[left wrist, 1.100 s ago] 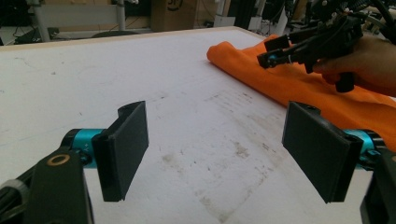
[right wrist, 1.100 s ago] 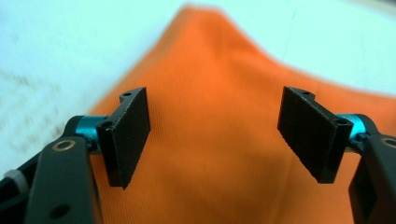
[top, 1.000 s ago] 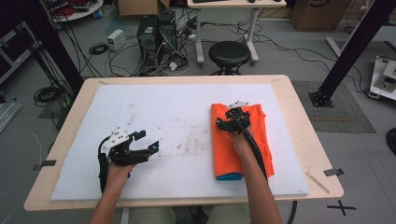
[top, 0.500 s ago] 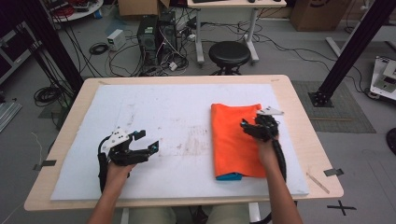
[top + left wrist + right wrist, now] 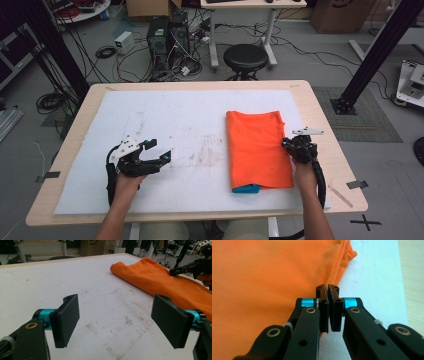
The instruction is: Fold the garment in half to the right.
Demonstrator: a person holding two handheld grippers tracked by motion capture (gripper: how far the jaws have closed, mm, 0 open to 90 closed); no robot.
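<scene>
One folded orange shirt (image 5: 258, 148) lies on the table's (image 5: 320, 107) right half, soft, light (likely floppy); best pinched at its right edge. The right gripper (image 5: 328, 293) sits there, jaws together, holding nothing; the left gripper (image 5: 117, 320) gapes wide, empty

Lab: floor cables (image 5: 165, 55), computer tower (image 5: 158, 36)

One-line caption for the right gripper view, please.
Right gripper, jaws shut, at the edge of the folded orange cloth on the white mat.
</scene>
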